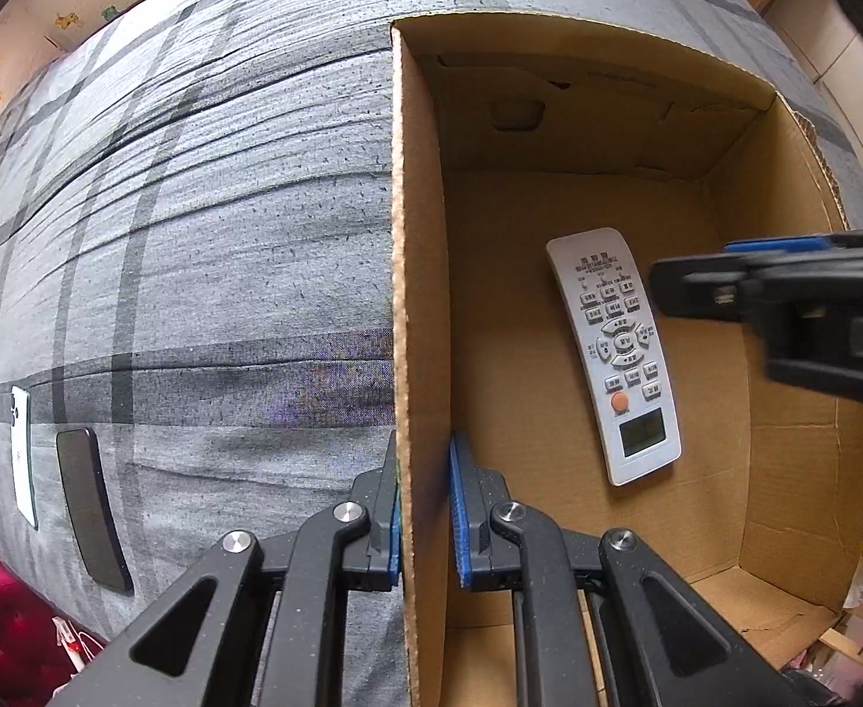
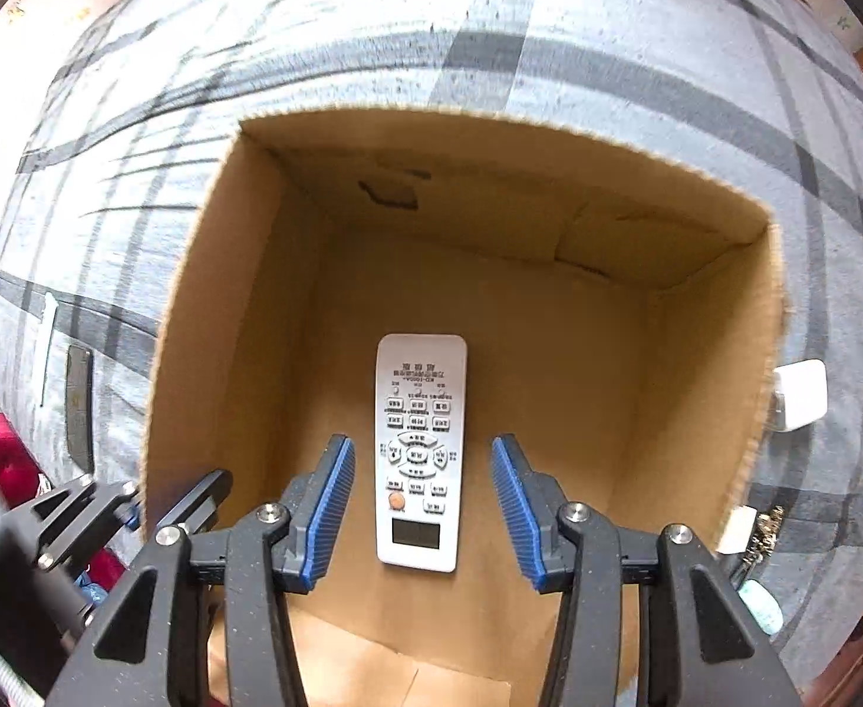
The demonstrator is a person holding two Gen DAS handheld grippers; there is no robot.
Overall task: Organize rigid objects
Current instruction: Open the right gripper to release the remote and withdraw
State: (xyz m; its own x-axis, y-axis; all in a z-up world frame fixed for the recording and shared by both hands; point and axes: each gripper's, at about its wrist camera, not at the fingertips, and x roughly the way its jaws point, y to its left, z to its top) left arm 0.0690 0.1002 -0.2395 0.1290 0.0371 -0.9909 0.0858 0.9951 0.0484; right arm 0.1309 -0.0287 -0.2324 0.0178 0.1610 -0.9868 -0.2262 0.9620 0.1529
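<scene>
The remote (image 2: 420, 452) lies flat on the box (image 1: 421, 294) floor — light, stiff, slick plastic, best pinched across its narrow sides. Right gripper (image 2: 423, 509) hangs half-open above it; left gripper (image 1: 424, 515) clamps the box wall.

A brown cardboard box (image 1: 422, 294) sits on a grey plaid bedsheet (image 1: 196, 235). Inside the box lies a white remote (image 2: 420, 453) with an orange button.
</scene>
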